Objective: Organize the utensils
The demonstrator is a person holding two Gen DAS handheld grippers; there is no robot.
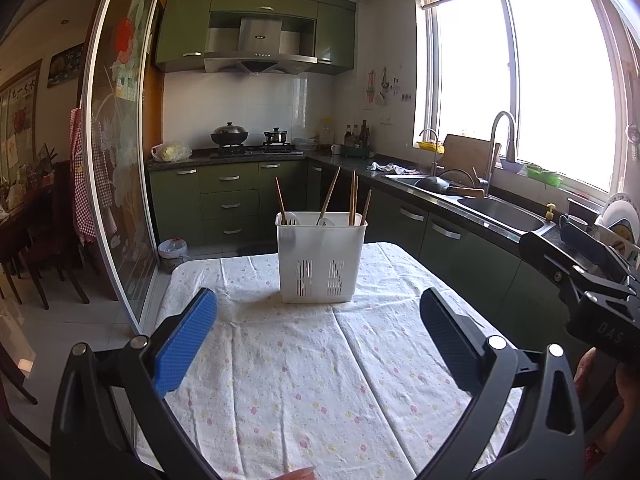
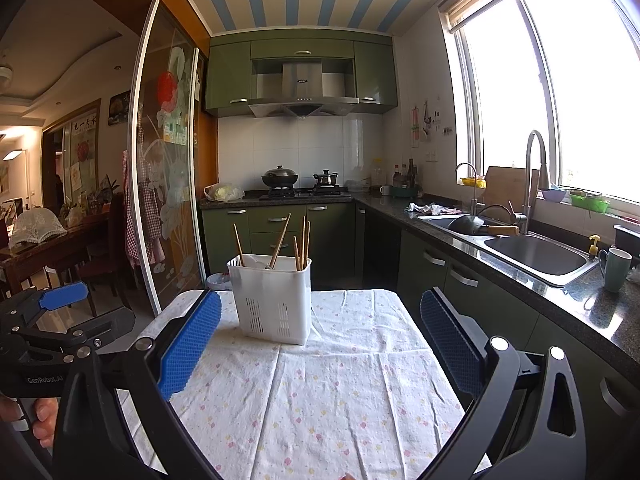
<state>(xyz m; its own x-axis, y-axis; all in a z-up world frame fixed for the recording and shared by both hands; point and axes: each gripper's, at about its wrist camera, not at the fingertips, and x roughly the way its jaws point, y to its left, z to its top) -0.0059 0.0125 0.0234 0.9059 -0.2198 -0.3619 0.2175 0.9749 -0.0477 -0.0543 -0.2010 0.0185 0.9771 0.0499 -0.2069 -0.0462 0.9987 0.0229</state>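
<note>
A white slotted utensil caddy stands upright on the far part of a table with a flowered white cloth. It also shows in the right wrist view. Several wooden chopsticks and white spoons stand in it. My left gripper is open and empty, just short of the caddy. My right gripper is open and empty, with the caddy a little left of centre between its fingers. The right gripper's body shows at the right edge of the left wrist view. The left gripper shows at the left edge of the right wrist view.
A dark counter with a steel sink and tall tap runs along the right of the table. A green mug stands by the sink. A stove with two pots is at the back. A glass sliding door stands left.
</note>
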